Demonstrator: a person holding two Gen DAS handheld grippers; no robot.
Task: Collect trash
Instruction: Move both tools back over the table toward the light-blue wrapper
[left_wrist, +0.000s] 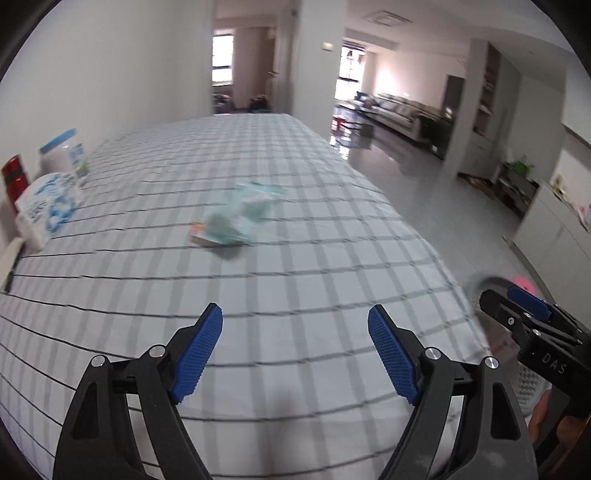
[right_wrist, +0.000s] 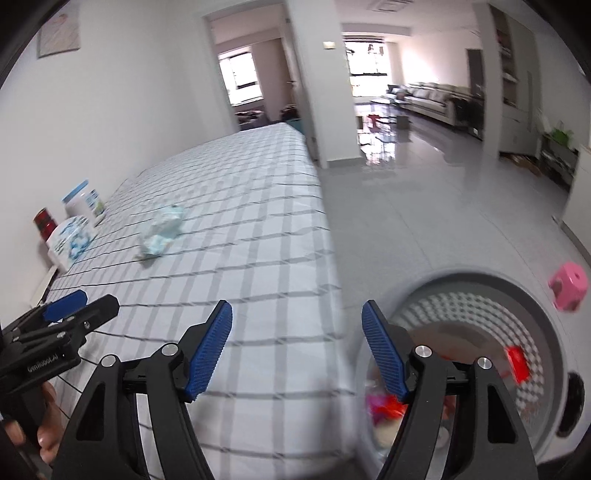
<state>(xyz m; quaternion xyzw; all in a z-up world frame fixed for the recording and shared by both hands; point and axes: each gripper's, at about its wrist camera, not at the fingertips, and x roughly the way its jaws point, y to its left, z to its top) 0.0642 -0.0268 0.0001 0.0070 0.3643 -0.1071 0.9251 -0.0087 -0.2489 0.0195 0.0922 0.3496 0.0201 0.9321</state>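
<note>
Left gripper (left_wrist: 295, 319) and right gripper (right_wrist: 297, 315) — both released, jaws spread with nothing between the blue pads. Crumpled teal wrappers (left_wrist: 236, 218), blurred, lie on the checked tablecloth (left_wrist: 295, 184) at 11 o'clock from the left gripper. A grey perforated bin (right_wrist: 517, 295) stands on the floor beside the table edge, at 3 o'clock of the right gripper — red and pink scraps inside. A pink stool (right_wrist: 569, 286) sits beyond it.

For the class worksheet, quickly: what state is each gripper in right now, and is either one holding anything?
Left gripper: open, holding nothing, above the checked tablecloth.
Right gripper: open, holding nothing, by the trash basket.
</note>
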